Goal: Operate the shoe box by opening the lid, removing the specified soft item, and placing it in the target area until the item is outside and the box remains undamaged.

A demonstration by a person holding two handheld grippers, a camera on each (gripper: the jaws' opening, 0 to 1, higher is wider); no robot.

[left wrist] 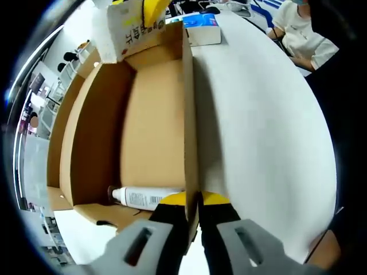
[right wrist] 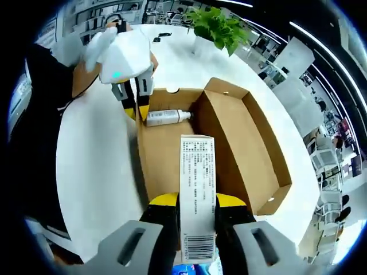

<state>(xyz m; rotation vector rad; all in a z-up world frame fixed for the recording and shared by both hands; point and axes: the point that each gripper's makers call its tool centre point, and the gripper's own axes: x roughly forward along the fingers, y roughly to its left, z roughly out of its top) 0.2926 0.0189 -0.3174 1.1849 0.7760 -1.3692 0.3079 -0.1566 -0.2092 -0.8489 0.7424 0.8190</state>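
**White table and what sits on it**

I see a white, round-edged table [left wrist: 269, 132] across the right half of the left gripper view. An open cardboard shoe box [left wrist: 92, 132] rests directly on it at centre-left. At the top of that frame a blue-and-white box [left wrist: 202, 28] lies on the tabletop just beyond it. In the right gripper view a leafy potted plant [right wrist: 217, 24] stands at the top.

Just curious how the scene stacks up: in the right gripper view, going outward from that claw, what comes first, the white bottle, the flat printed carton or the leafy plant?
1. Printed carton, clamped in the right claw.
2. White bottle, lying at the shoe box's far end.
3. Leafy plant, beyond the box on the table.
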